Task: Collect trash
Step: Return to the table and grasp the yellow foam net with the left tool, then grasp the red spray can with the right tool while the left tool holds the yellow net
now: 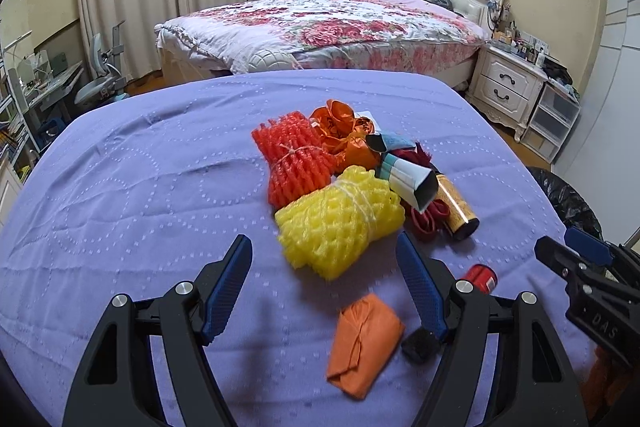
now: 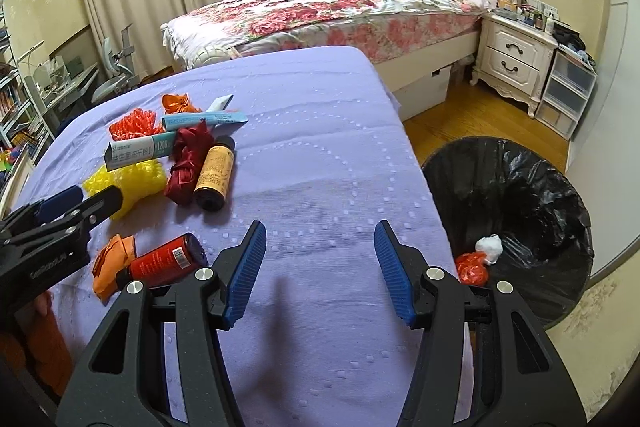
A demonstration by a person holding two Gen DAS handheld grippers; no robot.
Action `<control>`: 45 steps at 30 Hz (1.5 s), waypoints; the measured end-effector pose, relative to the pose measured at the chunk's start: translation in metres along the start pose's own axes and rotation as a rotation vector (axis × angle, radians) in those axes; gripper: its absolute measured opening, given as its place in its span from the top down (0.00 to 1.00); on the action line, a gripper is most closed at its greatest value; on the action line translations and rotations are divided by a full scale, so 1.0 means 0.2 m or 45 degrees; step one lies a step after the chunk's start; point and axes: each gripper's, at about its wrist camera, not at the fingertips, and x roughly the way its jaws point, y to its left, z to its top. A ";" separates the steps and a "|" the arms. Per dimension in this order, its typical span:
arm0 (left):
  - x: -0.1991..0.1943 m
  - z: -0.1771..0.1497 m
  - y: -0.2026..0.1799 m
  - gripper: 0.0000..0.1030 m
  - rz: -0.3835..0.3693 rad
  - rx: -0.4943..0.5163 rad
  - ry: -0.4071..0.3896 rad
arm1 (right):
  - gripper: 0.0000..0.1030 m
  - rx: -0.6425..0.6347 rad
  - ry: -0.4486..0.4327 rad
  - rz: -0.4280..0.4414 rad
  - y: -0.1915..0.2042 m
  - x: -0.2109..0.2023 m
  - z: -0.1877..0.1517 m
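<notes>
Trash lies in a heap on the purple-covered table (image 1: 140,187): a yellow foam net (image 1: 340,223), a red-orange foam net (image 1: 294,159), crumpled orange wrap (image 1: 340,131), teal-and-white cartons (image 1: 408,179), dark red ribbon (image 2: 188,163) and a brown bottle (image 2: 214,175). Nearer lie a folded orange wrapper (image 1: 364,343) and a red bottle (image 2: 164,261). My left gripper (image 1: 324,255) is open just short of the yellow net, nothing between its fingers. My right gripper (image 2: 320,239) hovers open over bare cloth. A black-lined bin (image 2: 516,211) stands right of the table, holding red and white scraps (image 2: 478,259).
A bed with a floral quilt (image 1: 328,27) stands behind the table, with a white nightstand (image 2: 516,59) and plastic drawers (image 2: 568,95) to its right. A desk and chair (image 1: 96,79) are at the left by the curtains. Wooden floor (image 2: 460,123) lies between bed and bin.
</notes>
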 end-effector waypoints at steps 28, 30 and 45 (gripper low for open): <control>-0.27 -0.18 0.25 0.66 0.041 -0.076 -0.043 | 0.39 -0.114 -0.010 0.123 0.25 -0.08 -0.05; -0.29 -0.20 0.30 0.66 0.065 -0.098 -0.044 | 0.37 -0.141 -0.008 0.145 0.30 -0.09 -0.07; -0.30 -0.29 0.53 0.66 0.128 -0.217 -0.025 | 0.32 -0.288 0.077 0.167 0.49 -0.01 -0.15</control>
